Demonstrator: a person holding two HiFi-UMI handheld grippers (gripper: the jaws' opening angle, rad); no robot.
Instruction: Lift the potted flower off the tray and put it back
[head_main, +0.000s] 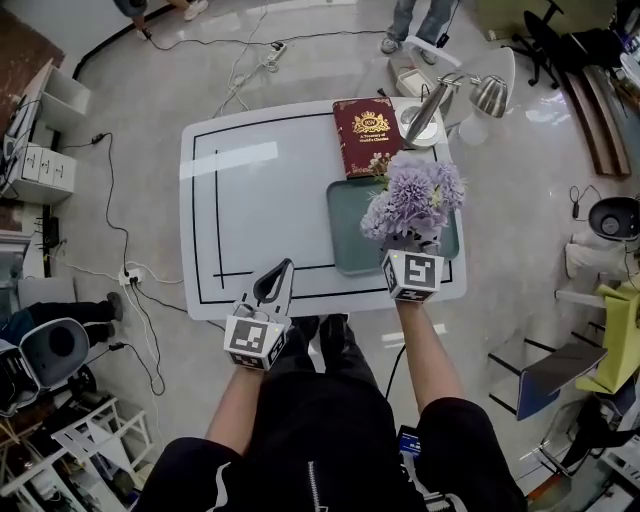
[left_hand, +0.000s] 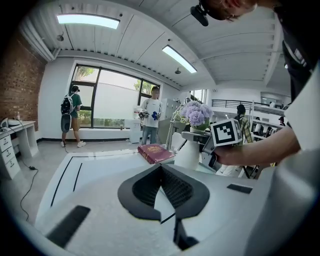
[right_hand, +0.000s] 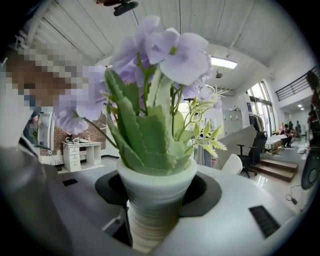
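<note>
The right claw (right_hand: 158, 199) grips the white pot of the potted flower (head_main: 413, 200), which is over the tray (head_main: 345, 232) near the bench's (head_main: 250, 190) front right corner. I cannot tell if its base touches. Likely the put-back step: seat it level, then release. The left claw (left_hand: 161, 168), closed and empty, hovers at the front edge.

The desk (head_main: 250, 190) is white, with a thin black line drawn as a frame near its edge. The tray (head_main: 345, 235) is a dull grey-green. The potted flower (head_main: 412, 200) has pale lilac blossoms, green leaves and a white ribbed pot. The book (head_main: 366, 135) is dark red with a gold ornament. The left tool (head_main: 275, 283) is light grey with black pads, and its cube shows black-and-white square markers.
</note>
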